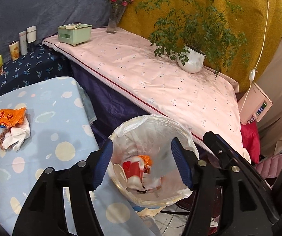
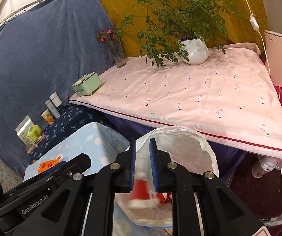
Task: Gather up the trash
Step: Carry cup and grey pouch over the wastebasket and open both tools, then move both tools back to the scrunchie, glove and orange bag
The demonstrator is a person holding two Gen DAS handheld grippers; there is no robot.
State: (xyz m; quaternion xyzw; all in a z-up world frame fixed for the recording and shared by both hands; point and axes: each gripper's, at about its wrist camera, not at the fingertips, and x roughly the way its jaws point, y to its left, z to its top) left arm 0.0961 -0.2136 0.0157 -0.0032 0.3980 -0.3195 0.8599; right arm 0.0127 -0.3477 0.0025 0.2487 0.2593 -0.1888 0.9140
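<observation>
Orange wrapper (image 1: 9,117) lies on white tissue (image 1: 17,137) near the blue tabletop's (image 1: 62,122) left edge, clearest from the left wrist. Left gripper (image 1: 142,165), fingers wide apart, hovers over the lined bin (image 1: 188,137). Only the right view shows the right gripper (image 2: 142,165), fingers narrowly parted, with a blurred red-white scrap (image 2: 141,190) between or just below them.

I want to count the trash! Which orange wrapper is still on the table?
The orange wrapper beside the white tissue on the blue table; the other lies inside the trash bag.

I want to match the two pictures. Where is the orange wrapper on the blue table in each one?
Left wrist view: the orange wrapper lies at the far left, on the light blue spotted tablecloth, atop crumpled white tissue.
Right wrist view: the orange wrapper peeks out at lower left.
Shared landmark: the white plant pot.
</observation>
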